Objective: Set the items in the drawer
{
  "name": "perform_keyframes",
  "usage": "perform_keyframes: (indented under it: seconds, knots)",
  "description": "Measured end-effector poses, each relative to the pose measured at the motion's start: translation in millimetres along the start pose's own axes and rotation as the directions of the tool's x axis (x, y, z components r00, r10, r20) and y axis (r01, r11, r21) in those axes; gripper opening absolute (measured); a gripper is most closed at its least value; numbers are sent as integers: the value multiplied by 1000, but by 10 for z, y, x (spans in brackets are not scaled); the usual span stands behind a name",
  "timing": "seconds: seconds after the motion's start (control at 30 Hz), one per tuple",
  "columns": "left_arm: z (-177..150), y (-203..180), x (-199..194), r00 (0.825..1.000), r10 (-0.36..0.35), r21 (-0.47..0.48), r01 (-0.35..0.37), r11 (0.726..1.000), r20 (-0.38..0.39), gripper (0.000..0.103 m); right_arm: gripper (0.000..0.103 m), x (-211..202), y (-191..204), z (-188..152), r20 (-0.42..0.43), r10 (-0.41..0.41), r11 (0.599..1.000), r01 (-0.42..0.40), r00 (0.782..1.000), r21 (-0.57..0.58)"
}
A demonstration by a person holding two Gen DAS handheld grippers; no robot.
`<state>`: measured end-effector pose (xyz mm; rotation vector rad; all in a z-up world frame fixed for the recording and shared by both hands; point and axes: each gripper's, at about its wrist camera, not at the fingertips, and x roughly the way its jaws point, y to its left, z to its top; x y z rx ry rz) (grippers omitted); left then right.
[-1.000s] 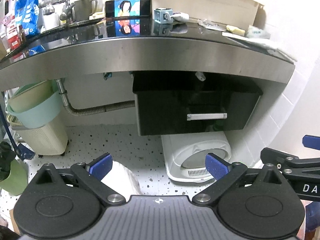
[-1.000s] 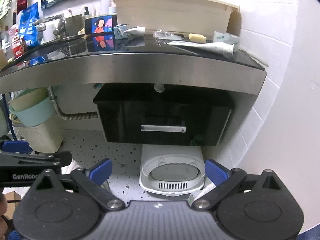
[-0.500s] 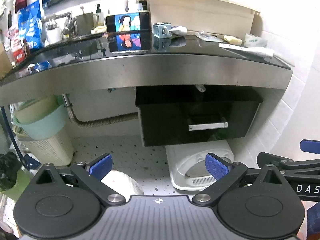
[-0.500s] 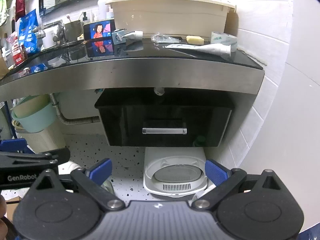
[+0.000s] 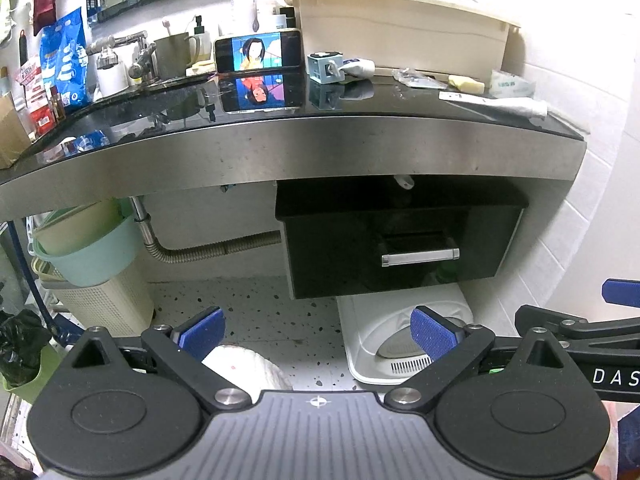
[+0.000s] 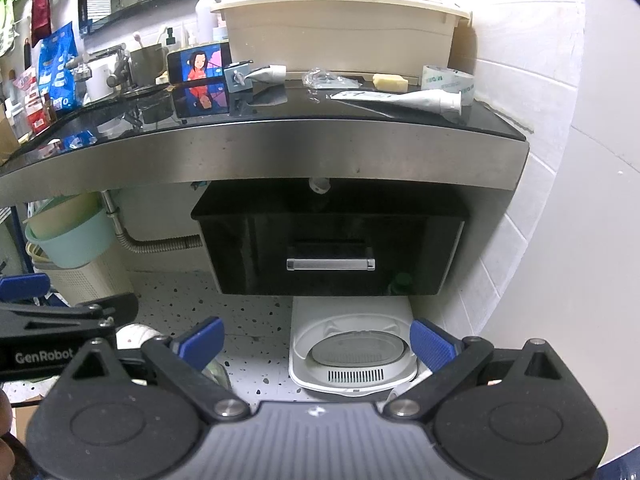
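Drawer [image 6: 332, 256] sits shut while left tongs [image 5: 318, 332] and right tongs [image 6: 316, 338] gape wide, empty.

A phone [image 5: 258, 55] leans beside a cream basin [image 5: 400, 36] above a floor scale [image 6: 352, 354].

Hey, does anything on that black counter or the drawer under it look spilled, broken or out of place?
Nothing spilled or broken shows. The white toothpaste tube lies flat on the black countertop near its right end, and the black drawer below is shut.

Home bathroom: faucet [image 5: 120, 46], toothpaste [image 6: 420, 99], soap [image 6: 390, 81] on counter [image 5: 304, 144].
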<state>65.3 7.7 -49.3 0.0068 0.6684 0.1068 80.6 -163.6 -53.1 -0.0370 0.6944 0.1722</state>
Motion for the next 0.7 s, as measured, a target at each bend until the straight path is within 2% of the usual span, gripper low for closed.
perform_keyframes:
  seconds: [0.7]
  knots:
    - [-36,8,8,1000,1,0,-1,1000,-5,100,100,3,5,-6,-6,1,1000,-1,1000,1]
